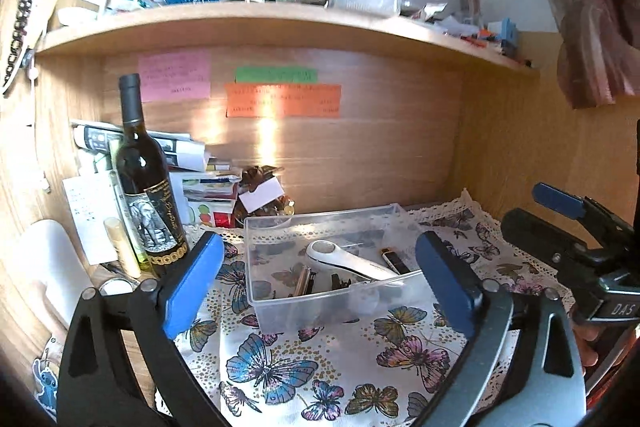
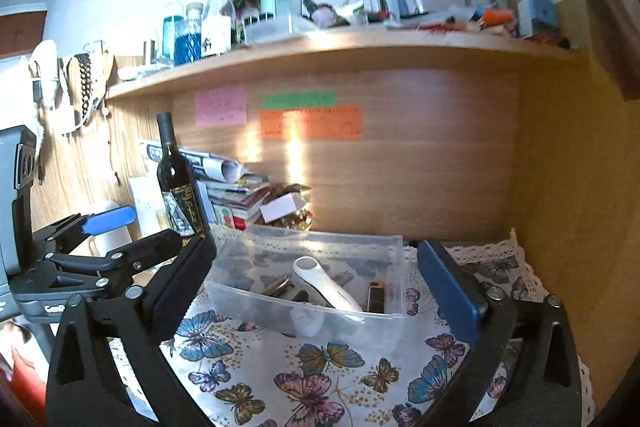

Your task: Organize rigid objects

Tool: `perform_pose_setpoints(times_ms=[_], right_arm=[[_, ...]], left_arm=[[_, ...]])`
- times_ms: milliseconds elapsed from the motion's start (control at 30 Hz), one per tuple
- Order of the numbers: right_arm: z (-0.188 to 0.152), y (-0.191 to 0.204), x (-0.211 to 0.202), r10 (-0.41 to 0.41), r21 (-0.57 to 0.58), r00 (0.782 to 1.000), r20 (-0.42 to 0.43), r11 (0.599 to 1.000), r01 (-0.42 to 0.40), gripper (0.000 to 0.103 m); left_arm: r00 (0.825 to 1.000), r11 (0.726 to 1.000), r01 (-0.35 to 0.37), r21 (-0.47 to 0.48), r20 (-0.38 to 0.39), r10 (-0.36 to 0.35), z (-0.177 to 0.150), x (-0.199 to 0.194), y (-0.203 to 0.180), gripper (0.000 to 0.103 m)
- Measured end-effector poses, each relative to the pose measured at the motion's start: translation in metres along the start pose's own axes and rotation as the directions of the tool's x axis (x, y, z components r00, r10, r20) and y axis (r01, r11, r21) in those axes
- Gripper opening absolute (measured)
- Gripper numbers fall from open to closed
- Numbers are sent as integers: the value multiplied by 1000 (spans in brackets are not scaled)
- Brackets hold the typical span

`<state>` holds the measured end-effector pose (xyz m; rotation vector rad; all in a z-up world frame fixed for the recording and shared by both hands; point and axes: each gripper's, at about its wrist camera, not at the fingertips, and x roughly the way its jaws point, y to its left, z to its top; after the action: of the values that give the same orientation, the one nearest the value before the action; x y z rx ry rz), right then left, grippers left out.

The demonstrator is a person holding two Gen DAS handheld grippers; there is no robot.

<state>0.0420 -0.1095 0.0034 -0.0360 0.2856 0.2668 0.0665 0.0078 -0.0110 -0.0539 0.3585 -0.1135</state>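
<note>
Blue-padded fingers (image 1: 196, 283) of the left gripper (image 1: 320, 279) are seen spread wide, nothing held between them, above the butterfly-printed cloth (image 1: 280, 367) that covers the bench. The right gripper (image 2: 316, 291) is likewise held with its two fingers (image 2: 448, 287) spread and empty; it is also seen at the right edge of the left wrist view.

One clear plastic bin (image 1: 320, 311), rectangular and thin-walled, is set on the cloth toward the back edge of the bench, framed between both pairs of fingers. Four rigid objects can be counted inside it: one white elongated device with a round head (image 1: 348, 261), one dark bar-shaped item with a gold tip (image 1: 396, 261), one metallic cylinder (image 1: 304, 281) and one small dark piece (image 1: 340, 283), too unclear to name.

One dark glass wine bottle (image 1: 146, 183) stands upright near the back left corner, beside a pile of papers and booklets (image 1: 200, 171). Open patterned cloth is left in front of the bin and to its right, up to the lace edging (image 2: 484, 249) by the wooden side panel (image 2: 576, 187). One wooden shelf (image 1: 256, 23) above is crowded with bottles and jars.
</note>
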Motion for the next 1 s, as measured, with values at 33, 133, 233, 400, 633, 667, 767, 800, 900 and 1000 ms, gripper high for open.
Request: perform_pose_setpoints(times_ms=[33,133,233,400,633,667,767,800,900,1000], right_arm=[[0,1,-2,0,-3,1000,3,1000,0,103],[-1,3,-6,7,-6,1000,6,1000,-7,103],[-3,6,-9,7,-9,1000,4,1000,-7,103],[-4,6,-9,9,-7,1000,3,1000,-9,103],[-4,5,-9,13,10,1000,1,1000,-13,103],[-4,4,-9,13,12,1000,0,1000,-13,103],[-4,5,-8,12,14,1000,-1,1000,-12,103],[-4,5,-8,13,14,1000,-1,1000,-13,103],[-4,5,-9,13,15,1000,-1,1000,-13,103],[-4,5,-8,14,13,1000,2,1000,-14,103]], left_arm=[[1000,1000,-2,-1,6,2,0,-3,0,100],[1000,1000,-3,-5,18,3,-2,-9,0,100],[999,1000,-17,1,29,17,-4,-13,0,100],[999,1000,-24,12,41,23,-5,-18,-4,101],[998,999,-34,20,57,33,-4,-19,-5,102],[998,999,-35,21,59,34,-4,-19,-5,102],[998,999,-29,17,58,28,-4,-19,-4,102],[998,1000,-26,15,58,25,-3,-19,-4,102],[998,1000,-26,12,61,25,-3,-19,-3,102],[998,1000,-25,11,64,24,-2,-20,-3,102]])
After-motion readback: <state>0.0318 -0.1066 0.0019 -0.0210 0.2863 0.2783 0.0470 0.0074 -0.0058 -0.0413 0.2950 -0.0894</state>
